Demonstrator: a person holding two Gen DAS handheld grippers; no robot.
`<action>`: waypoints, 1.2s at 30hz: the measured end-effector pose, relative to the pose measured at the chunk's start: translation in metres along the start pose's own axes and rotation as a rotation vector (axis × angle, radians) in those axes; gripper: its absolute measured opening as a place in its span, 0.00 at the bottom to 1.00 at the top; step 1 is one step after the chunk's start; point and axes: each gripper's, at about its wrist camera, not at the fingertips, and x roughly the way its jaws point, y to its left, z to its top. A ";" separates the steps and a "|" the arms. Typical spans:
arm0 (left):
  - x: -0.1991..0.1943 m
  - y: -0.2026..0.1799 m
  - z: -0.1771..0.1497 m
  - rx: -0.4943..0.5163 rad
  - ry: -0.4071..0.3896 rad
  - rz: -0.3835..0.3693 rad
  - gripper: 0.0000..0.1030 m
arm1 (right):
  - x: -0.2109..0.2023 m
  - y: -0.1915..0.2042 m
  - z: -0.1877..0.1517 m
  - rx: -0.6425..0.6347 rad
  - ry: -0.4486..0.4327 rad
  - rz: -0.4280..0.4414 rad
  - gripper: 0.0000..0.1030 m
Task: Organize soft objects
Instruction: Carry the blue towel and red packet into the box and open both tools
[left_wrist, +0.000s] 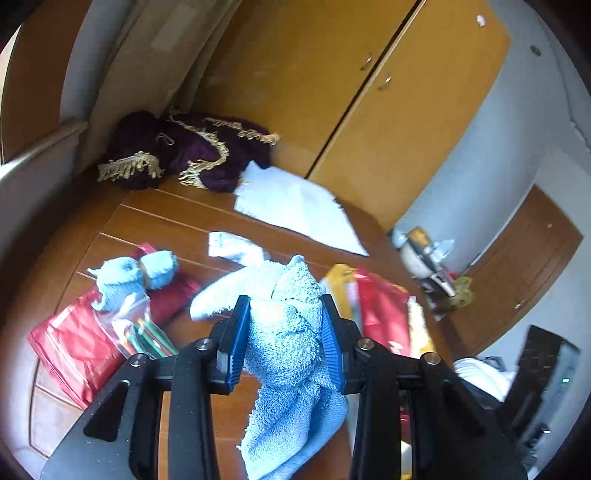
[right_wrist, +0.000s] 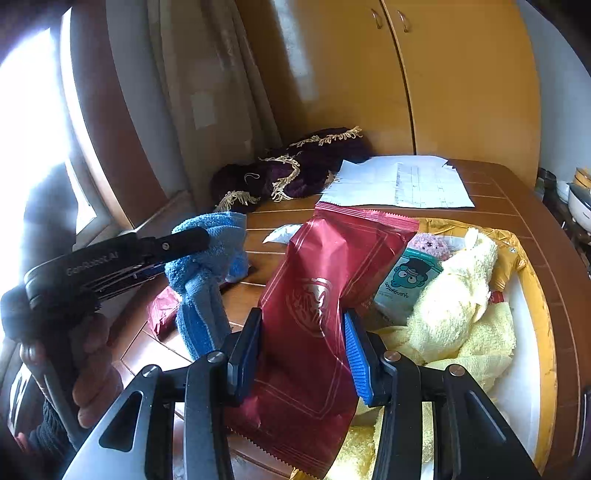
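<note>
Left gripper: your left gripper (left_wrist: 284, 317) has its jaws clenched on a light blue towel (left_wrist: 291, 354), the cloth bunched between the blue pads at the centre of the left wrist frame and hanging down past the fingers toward the bottom edge.
Same towel, other view: at left centre of the right wrist frame you see that gripper from the side, with the towel (right_wrist: 207, 273) drooping from it above the wooden table (right_wrist: 517, 206).
Your hand: your left hand (right_wrist: 92, 369) wraps the grip at the lower left of the right wrist frame.
Right gripper: your right gripper (right_wrist: 301, 343) is grasping a dark red foil packet (right_wrist: 317, 295), pads pressed to both its sides at the lower centre of the frame.
Yellow bin: at the right of the right wrist frame a yellow-rimmed bin (right_wrist: 543, 332) holds a pale yellow towel (right_wrist: 458, 302) and a teal packet with a cartoon face (right_wrist: 406, 284).
Second blue towel: a rolled light blue towel (left_wrist: 129, 277) lies at middle left of the left wrist frame, on a clear bag of pens (left_wrist: 144, 328) and a red packet (left_wrist: 70, 343).
Far side of table: a purple fringed cloth (left_wrist: 184, 151) sits in the upper left, with white paper (left_wrist: 295, 206) just right of it.
Background: wooden cupboard doors (left_wrist: 332, 74) fill the top of the frame.
</note>
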 end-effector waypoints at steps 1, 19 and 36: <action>-0.004 -0.004 0.000 0.000 -0.005 -0.024 0.33 | -0.002 0.001 0.000 -0.009 -0.003 0.003 0.43; -0.027 -0.074 -0.004 -0.025 0.093 -0.327 0.33 | -0.068 -0.019 -0.013 -0.065 -0.031 -0.044 0.43; 0.037 -0.121 -0.024 0.064 0.189 -0.329 0.33 | -0.083 -0.079 -0.043 -0.042 0.053 -0.198 0.43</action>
